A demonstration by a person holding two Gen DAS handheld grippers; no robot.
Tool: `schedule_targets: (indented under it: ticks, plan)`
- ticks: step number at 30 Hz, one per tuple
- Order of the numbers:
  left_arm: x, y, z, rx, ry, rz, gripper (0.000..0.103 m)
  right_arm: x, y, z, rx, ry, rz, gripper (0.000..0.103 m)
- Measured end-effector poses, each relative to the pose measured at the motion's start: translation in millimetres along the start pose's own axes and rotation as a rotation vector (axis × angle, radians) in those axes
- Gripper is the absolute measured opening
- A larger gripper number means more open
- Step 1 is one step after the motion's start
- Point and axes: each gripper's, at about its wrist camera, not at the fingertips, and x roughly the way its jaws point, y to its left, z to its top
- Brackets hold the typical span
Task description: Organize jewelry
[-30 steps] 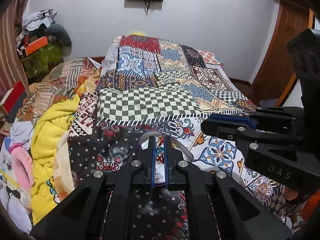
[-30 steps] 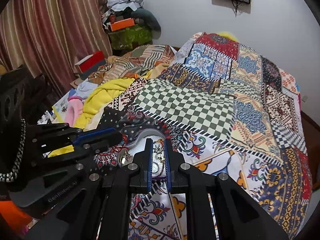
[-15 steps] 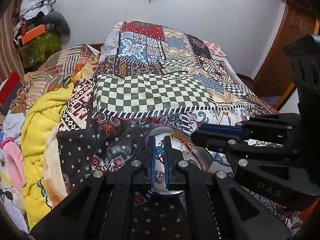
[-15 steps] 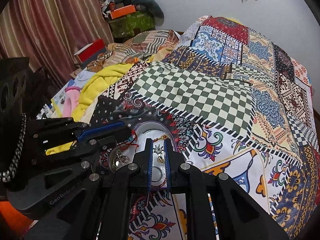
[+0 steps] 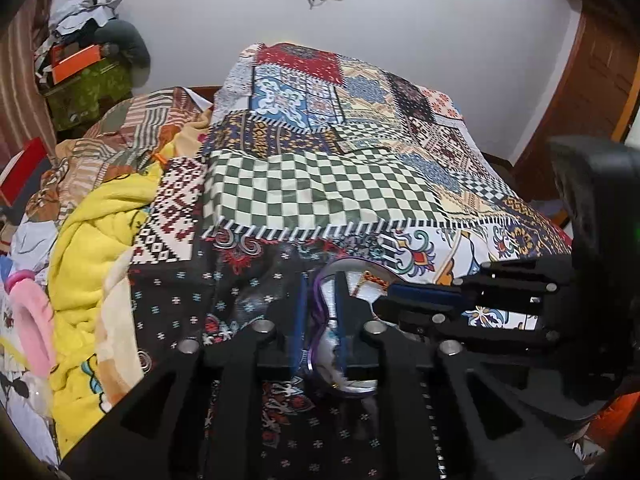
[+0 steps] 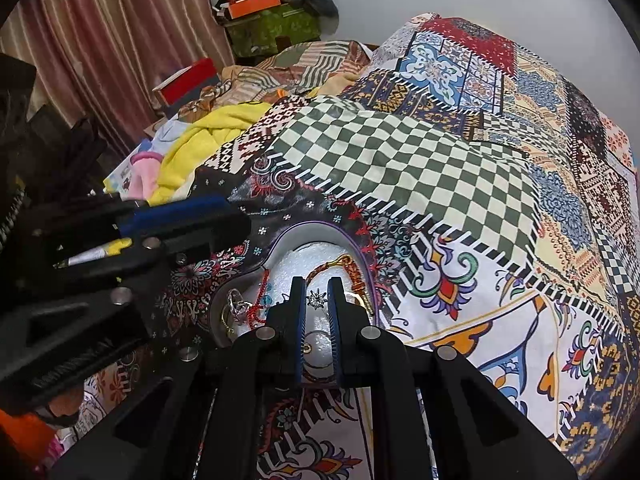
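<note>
On the patchwork bed (image 6: pixel 440 160), we find a heart-shaped tray (image 6: pixel 320 227) holding the jewelry. Our right gripper (image 6: pixel 317 300) fingers sit slightly parted around a star pendant (image 6: pixel 317 299); our left gripper (image 5: pixel 319 300) fingers straddle the tray rim, slightly parted. We judge tangled chains could snag. A braided bracelet (image 6: pixel 352 268) runs across the tray, toward its right rim.

so the bed (image 6: pixel 420 160) is covered in a busy patchwork quilt (image 6: pixel 400 168), checkered patch mid-bed. a heart-shaped tray (image 6: pixel 320 236) with a purple rim sits right on it near the front edge. yellow blanket (image 5: pixel 96 248) bunched along the left side.
</note>
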Motion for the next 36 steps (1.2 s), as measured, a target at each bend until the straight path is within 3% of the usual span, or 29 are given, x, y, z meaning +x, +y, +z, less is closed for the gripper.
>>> schedule_targets:
  ticks: [2, 8, 12, 19, 29, 36]
  plan:
    - [-4.0, 4.3, 0.5, -0.008, -0.013, 0.020, 0.030, 1.6, 0.5, -0.3, -0.003, 0.001, 0.003, 0.010]
    - [-11.6, 12.7, 1.2, -0.018, -0.026, 0.056, 0.033, 4.7, 1.2, -0.7, -0.002, 0.017, 0.007, 0.011]
    - [-17.0, 13.9, 1.2, -0.024, -0.030, 0.060, 0.034, 0.7, 2.8, -0.6, -0.006, 0.019, 0.009, 0.020]
    - [-40.0, 4.3, 2.5, -0.017, -0.062, 0.059, 0.034, -36.7, 6.9, 1.3, -0.011, -0.063, -0.035, 0.024]
    - [-126.4, -31.0, 6.5, 0.032, -0.226, 0.062, 0.034, -159.9, 24.7, -7.1, -0.015, -0.347, -0.154, 0.024]
    - [-216.1, -65.2, -4.7, 0.066, -0.431, 0.064, 0.039, -247.7, 57.7, -33.7, -0.023, -0.581, -0.216, 0.024]
